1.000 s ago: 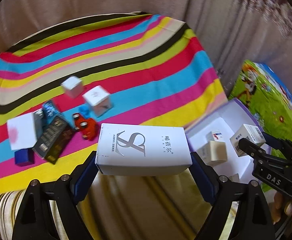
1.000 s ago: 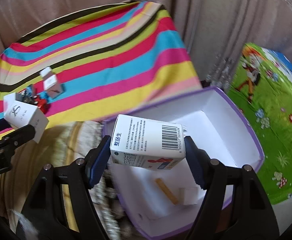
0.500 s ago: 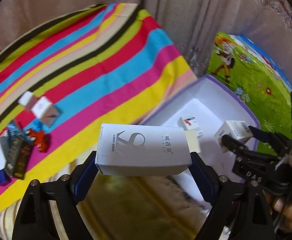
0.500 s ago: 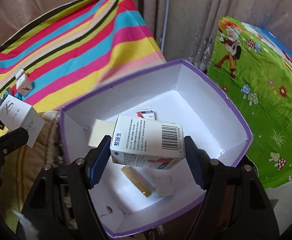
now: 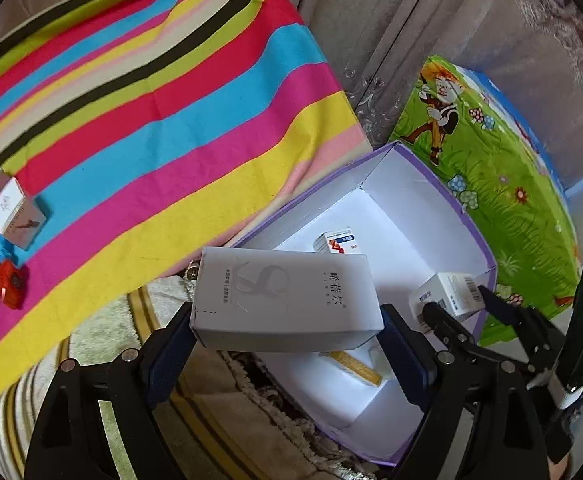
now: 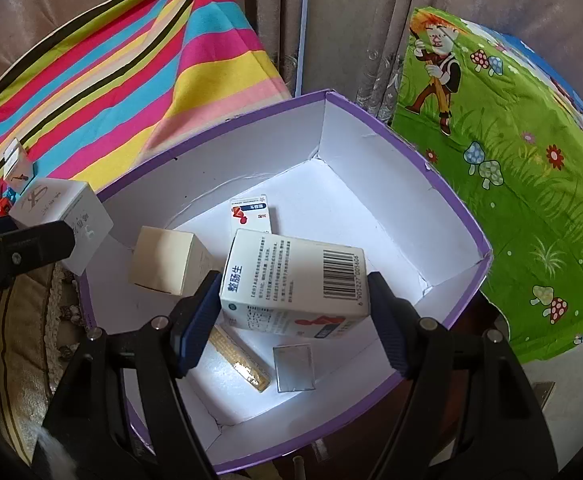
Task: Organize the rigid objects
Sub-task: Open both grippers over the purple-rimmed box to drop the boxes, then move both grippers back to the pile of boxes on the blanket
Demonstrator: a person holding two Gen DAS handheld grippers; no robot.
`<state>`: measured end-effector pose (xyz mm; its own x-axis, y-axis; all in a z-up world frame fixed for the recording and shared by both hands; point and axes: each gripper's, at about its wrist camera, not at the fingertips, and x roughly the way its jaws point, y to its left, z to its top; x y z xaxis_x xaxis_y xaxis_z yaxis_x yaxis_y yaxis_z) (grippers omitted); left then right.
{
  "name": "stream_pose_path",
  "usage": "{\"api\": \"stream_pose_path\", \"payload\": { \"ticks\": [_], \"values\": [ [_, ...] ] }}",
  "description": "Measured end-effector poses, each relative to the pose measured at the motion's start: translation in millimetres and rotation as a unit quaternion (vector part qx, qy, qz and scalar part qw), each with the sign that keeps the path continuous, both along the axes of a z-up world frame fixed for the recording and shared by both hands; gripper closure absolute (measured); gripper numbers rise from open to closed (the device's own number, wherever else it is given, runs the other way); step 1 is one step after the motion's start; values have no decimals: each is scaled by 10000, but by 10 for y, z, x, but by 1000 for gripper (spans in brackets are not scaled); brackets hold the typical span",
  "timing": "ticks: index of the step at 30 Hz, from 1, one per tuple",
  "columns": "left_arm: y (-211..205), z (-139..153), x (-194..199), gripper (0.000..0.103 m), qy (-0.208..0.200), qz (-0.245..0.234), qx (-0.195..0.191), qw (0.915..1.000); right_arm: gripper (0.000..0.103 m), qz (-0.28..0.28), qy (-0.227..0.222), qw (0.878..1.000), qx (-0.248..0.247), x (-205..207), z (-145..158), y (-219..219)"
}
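**Both jaws loaded over the purple-rimmed box**

Jaws of the left gripper [image 5: 287, 344] were clamped on the ends of a long white carton [image 5: 285, 300], held level across the fingers, printed face up. Jaws of the right gripper [image 6: 295, 320] were clamped on a white medicine carton [image 6: 295, 280] with a barcode on its upper face, slightly tilted.

Position: the white medicine carton hung above the inside of the open purple-rimmed box [image 6: 467, 224]. The long white carton sat over the near left wall of the same box; in the right wrist view it appeared at that box's left edge [image 6: 63, 216].

Box contents, seen on the white floor: a cream carton [image 6: 167, 260] near the left wall, a small red-and-blue carton [image 6: 251, 212] farther back, a flat gold strip [image 6: 239, 356] and a small clear square piece [image 6: 294, 367] at the near end, lying just beside each other.

Surroundings: striped cloth [image 5: 151, 120] to the left, with a small white box [image 5: 17, 216] and a red toy car [image 5: 5, 284] on it. Green cartoon-print cloth [image 6: 511, 160] lay to the right of the box.
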<state>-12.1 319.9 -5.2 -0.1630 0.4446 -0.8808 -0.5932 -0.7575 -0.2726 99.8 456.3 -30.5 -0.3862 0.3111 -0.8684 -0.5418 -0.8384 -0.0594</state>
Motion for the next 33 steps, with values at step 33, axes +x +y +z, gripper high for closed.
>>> {"api": "stream_pose_path", "payload": {
  "ticks": [33],
  "values": [
    [-74,-37,-119,9,-488,213,583,9969,18,52,85,9999,79,-35,96,-91]
  ]
}}
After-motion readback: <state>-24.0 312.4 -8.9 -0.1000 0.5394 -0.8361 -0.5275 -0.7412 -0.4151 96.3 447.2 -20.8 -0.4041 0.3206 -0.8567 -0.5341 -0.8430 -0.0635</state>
